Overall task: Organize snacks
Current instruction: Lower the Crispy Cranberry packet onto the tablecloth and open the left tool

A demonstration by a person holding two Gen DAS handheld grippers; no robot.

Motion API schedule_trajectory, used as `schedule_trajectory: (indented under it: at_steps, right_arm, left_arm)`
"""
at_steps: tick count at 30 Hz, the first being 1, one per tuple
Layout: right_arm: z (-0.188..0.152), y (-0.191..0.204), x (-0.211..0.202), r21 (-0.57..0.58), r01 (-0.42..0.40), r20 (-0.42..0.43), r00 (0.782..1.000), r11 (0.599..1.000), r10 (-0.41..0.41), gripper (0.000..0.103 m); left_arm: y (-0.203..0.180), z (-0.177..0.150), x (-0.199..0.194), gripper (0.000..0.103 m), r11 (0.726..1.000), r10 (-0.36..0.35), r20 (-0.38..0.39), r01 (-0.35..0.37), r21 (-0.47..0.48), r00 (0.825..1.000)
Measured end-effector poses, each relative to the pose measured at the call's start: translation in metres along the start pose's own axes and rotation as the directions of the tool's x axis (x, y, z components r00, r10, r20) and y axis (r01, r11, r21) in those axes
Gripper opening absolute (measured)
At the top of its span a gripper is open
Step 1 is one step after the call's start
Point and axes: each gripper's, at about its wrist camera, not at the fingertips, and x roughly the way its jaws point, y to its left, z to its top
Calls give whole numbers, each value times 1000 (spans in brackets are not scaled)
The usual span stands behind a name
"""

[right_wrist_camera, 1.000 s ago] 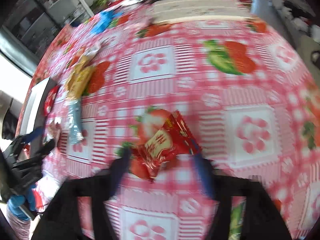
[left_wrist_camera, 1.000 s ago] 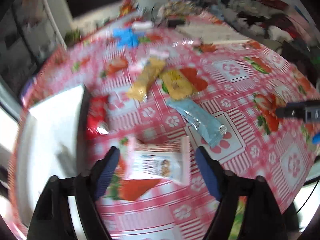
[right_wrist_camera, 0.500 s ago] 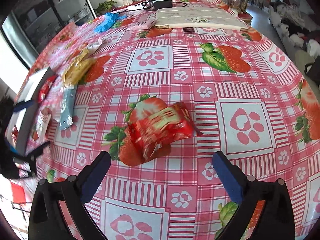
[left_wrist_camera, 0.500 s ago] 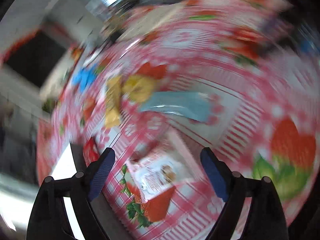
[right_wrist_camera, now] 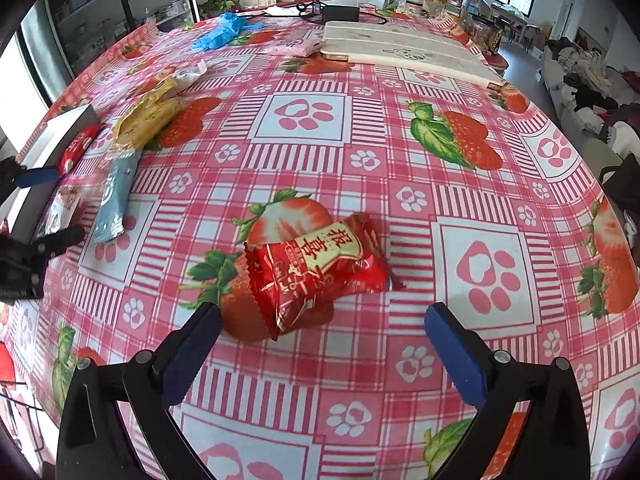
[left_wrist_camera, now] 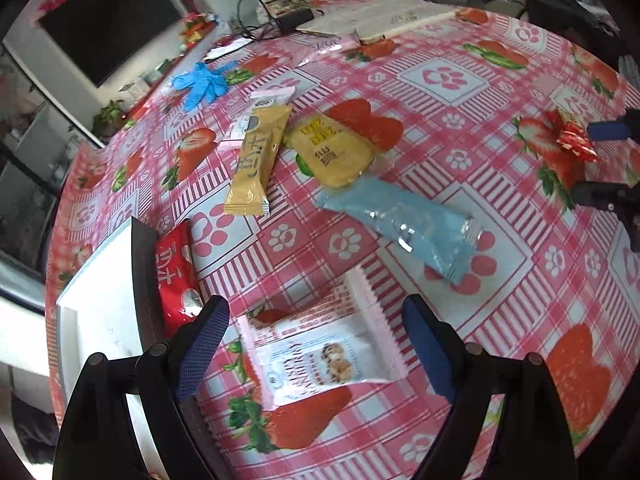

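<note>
My left gripper (left_wrist_camera: 316, 344) is open, its jaws on either side of a white and pink snack packet (left_wrist_camera: 324, 352) lying on the strawberry tablecloth. Beyond it lie a light blue packet (left_wrist_camera: 404, 220), a yellow round-snack packet (left_wrist_camera: 332, 152), a tan stick packet (left_wrist_camera: 258, 160) and a red packet (left_wrist_camera: 176, 276) against a white box (left_wrist_camera: 100, 292) with a dark rim. My right gripper (right_wrist_camera: 320, 344) is open just in front of a red crinkled snack packet (right_wrist_camera: 320, 268). That red packet also shows in the left wrist view (left_wrist_camera: 572, 138).
Blue gloves (left_wrist_camera: 200, 82) and a pink packet (right_wrist_camera: 290, 46) lie farther back. A long white board (right_wrist_camera: 404, 54) and a black adapter with cables (left_wrist_camera: 292, 20) sit at the far edge. The left gripper shows at the left of the right wrist view (right_wrist_camera: 28, 216).
The left view swung and blurred, then settled over the white and pink packet again. The right gripper's jaws spread wider and drew back slightly from the red packet, which now lies free.
</note>
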Motion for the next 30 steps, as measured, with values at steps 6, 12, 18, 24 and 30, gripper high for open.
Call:
schedule_trajectory:
  at_steps: [6,12,18,24,30]
  right_arm:
    - [0,-1,0,-8,4,20,1000,1000,-4,102]
    - [-2,-1,0,-16,0,43,999,1000,1,103]
    - [-1,0,0,-17,-1,39,999,1000,2,103]
    - [-1,-1,0,-17,-1,39,999,1000,2,103]
    - [-1,-1,0,-18,-1,55,998,1000,2,103]
  left_arm:
    - [5,-7,-12,90,969,-129,-12,123,-216,992]
    - [-13,-12,-53,92,978,-62,99,40,206,993]
    - [-31,-27,-30,94,874,-141,35,108,475,989]
    - [1,-18,-8,78,978,-206,-35,207,37,978]
    - [8,-29,-17,73,889,-201,-28,170,-425,979]
